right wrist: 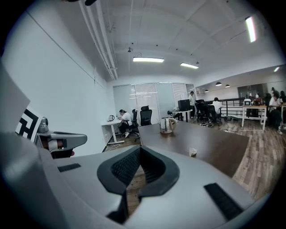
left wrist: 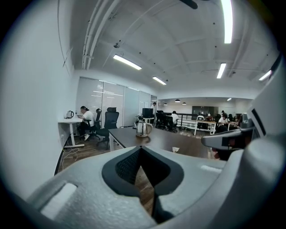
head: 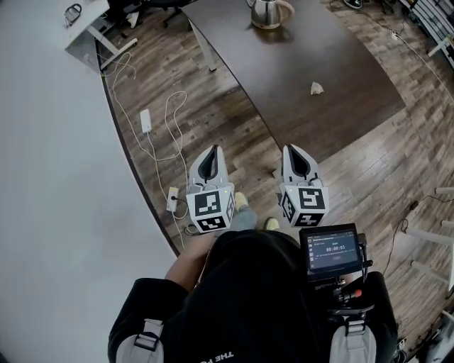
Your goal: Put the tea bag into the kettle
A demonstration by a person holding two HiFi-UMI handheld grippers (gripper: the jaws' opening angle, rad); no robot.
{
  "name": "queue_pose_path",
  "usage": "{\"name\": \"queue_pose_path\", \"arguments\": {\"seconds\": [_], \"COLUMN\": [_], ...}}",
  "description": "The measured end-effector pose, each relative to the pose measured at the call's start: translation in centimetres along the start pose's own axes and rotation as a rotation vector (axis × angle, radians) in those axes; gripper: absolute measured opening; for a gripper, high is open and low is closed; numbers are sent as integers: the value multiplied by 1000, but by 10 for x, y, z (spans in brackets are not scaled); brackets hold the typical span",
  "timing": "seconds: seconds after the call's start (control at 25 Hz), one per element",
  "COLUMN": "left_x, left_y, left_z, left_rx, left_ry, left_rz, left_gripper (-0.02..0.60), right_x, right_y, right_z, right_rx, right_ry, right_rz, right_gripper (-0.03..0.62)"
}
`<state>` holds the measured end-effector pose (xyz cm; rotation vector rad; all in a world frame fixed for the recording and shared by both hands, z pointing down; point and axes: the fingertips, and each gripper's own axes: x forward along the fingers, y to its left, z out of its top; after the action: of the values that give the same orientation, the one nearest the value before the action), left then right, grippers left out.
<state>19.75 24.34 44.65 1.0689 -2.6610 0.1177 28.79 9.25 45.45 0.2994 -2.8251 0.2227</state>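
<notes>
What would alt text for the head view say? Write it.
Seen from above, a person holds the left claw and right claw, both shut and empty, side by side over wood flooring. Ahead, a dark table carries a kettle and a tea bag.

Pale tea bag (head: 316, 88) lies on dark table (head: 333, 49), well apart from upright kettle (head: 267, 13).

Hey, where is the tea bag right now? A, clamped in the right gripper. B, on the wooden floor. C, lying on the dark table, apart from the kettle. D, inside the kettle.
C: the tea bag lies by itself on the dark table, clearly apart from the kettle at the far end.
</notes>
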Motion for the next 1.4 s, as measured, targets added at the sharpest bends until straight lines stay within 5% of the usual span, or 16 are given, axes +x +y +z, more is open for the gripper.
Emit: {"name": "queue_pose_path", "arguments": {"seconds": [0.56, 1.4], "left_x": [59, 262], "left_y": [52, 47], "left_z": [9, 73], "left_rx": [-29, 46], "left_ry": [-3, -7], "left_rz": [-86, -253], "left_gripper": [5, 5], "right_x": [68, 213], "right_y": [21, -77], "right_z": [15, 50], "right_rx": [-9, 69], "right_ry": [31, 20], "right_rz": [-64, -230], "right_gripper": [4, 5]}}
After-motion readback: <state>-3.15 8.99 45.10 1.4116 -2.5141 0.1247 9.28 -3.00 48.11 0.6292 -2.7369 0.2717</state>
